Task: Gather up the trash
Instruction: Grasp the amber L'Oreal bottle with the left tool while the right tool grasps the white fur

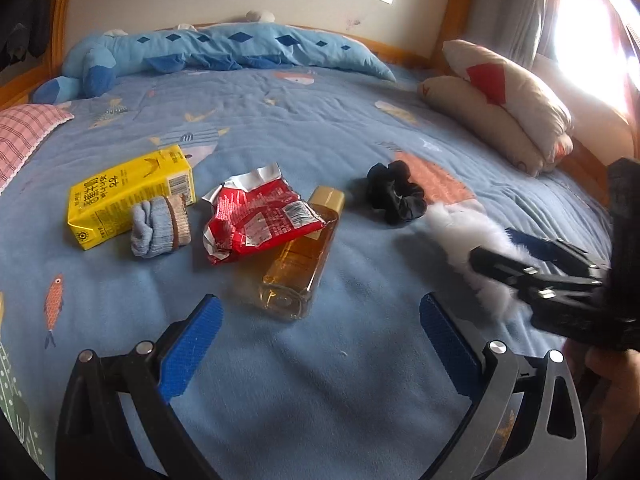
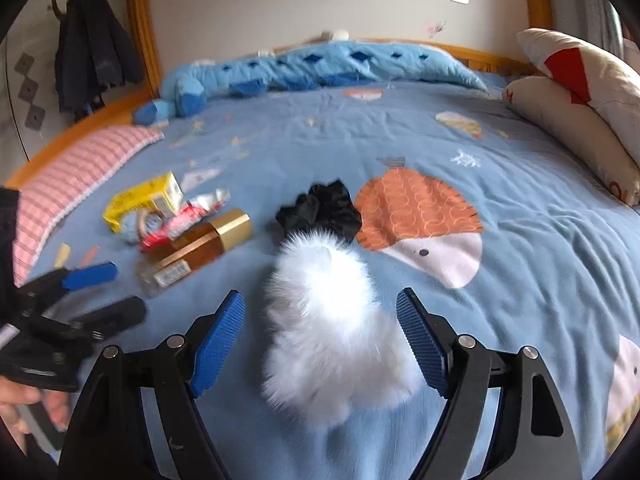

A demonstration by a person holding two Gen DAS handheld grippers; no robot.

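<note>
On the blue bedspread [image 1: 320, 380] lies a crumpled red wrapper [image 1: 256, 216], draped over an amber bottle with a gold cap [image 1: 300, 256]. A yellow drink carton [image 1: 128, 196] lies left of them. My left gripper [image 1: 320, 312] stands open just in front of the bottle, holding nothing. A white fluffy item [image 2: 328, 344] rests on the bed between the jaws of my right gripper [image 2: 320, 300]. Its pads [image 2: 420, 340] stand apart from the fluff on both sides, so it is open. The wrapper [image 2: 180, 224], bottle [image 2: 200, 248] and carton [image 2: 140, 200] show at the left of the right wrist view.
A rolled sock [image 1: 160, 224] leans on the carton. A black scrunchie [image 2: 320, 212] lies just beyond the fluffy item. Cream pillows [image 1: 508, 108] sit at the right, a pink checked pillow [image 1: 24, 132] at the left, and a long blue plush [image 1: 224, 48] along the far wall.
</note>
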